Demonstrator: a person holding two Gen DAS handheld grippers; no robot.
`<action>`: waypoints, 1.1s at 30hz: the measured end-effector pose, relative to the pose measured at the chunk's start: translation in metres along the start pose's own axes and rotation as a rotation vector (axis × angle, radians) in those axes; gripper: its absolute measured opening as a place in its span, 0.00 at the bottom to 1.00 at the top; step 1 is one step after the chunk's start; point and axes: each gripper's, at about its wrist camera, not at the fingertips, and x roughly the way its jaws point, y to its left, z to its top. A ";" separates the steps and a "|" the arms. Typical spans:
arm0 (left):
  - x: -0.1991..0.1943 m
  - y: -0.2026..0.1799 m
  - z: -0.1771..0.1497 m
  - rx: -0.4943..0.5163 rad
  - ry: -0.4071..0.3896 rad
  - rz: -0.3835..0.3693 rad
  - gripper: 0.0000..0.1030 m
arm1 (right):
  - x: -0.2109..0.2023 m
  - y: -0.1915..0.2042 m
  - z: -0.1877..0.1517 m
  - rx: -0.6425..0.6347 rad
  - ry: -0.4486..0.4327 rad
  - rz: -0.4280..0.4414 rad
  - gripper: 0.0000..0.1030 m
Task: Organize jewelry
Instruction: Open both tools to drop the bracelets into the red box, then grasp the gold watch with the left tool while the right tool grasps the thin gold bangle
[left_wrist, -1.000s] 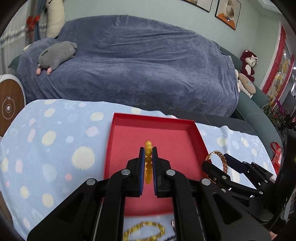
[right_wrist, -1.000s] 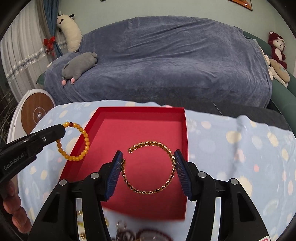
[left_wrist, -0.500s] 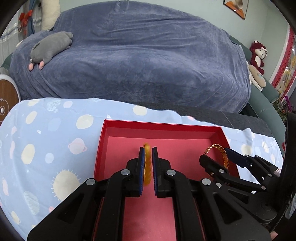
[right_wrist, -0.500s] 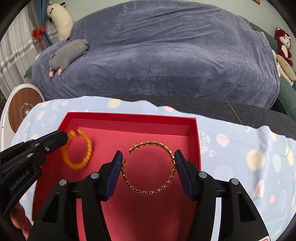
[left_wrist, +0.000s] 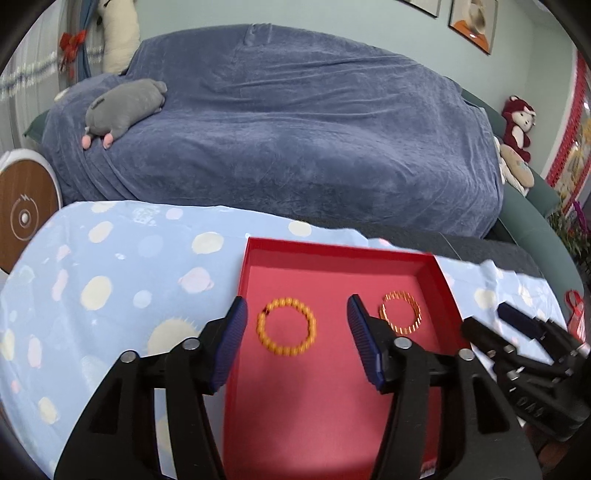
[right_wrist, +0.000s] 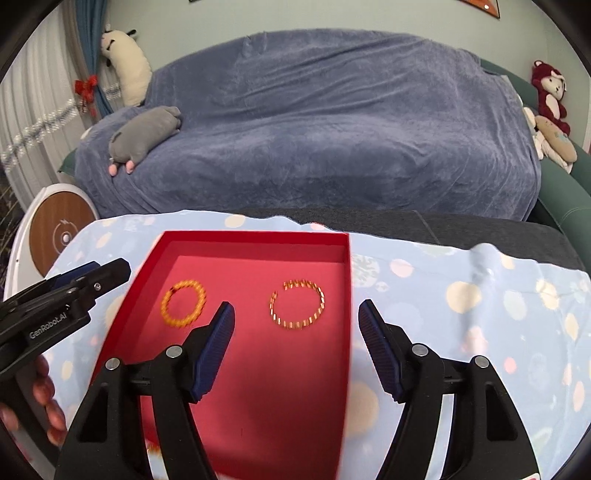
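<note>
A red tray (left_wrist: 332, 252) lies on the spotted blue cloth. On its floor, to the left, rests an amber bead bracelet (left_wrist: 312, 325) (right_wrist: 201, 295). A gold chain bracelet (left_wrist: 419, 314) (right_wrist: 321, 295) lies flat to the right of it. My left gripper (left_wrist: 297, 310) hovers over the amber bracelet; its jaws are opening and the pads stand clear of the beads. My right gripper (right_wrist: 295, 306) hangs above the gold bracelet, its jaws also opening, with nothing pressed between them. Each gripper shows in the other's view, the left gripper (right_wrist: 110, 267) and the right gripper (left_wrist: 491, 321).
A sofa under a blue-grey blanket (left_wrist: 295, 129) stands behind the table, with a grey plush (left_wrist: 125, 107) on it. A round wood-and-white object (right_wrist: 61, 232) sits at the left. The cloth (right_wrist: 461, 295) spreads on both sides of the tray. A hand (right_wrist: 40, 398) holds the left gripper.
Both grippers have opened and let go of their bracelets, which now lie flat on the tray floor. Both grippers have drawn back a little from the tray's far wall.
</note>
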 end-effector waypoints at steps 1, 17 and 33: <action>-0.009 0.000 -0.006 0.009 -0.007 0.001 0.57 | -0.009 -0.001 -0.004 0.003 -0.003 0.005 0.65; -0.086 0.005 -0.142 0.041 0.128 -0.015 0.60 | -0.095 0.001 -0.138 -0.042 0.108 -0.001 0.64; -0.050 -0.014 -0.191 0.100 0.172 -0.033 0.56 | -0.069 0.000 -0.182 0.027 0.190 -0.008 0.63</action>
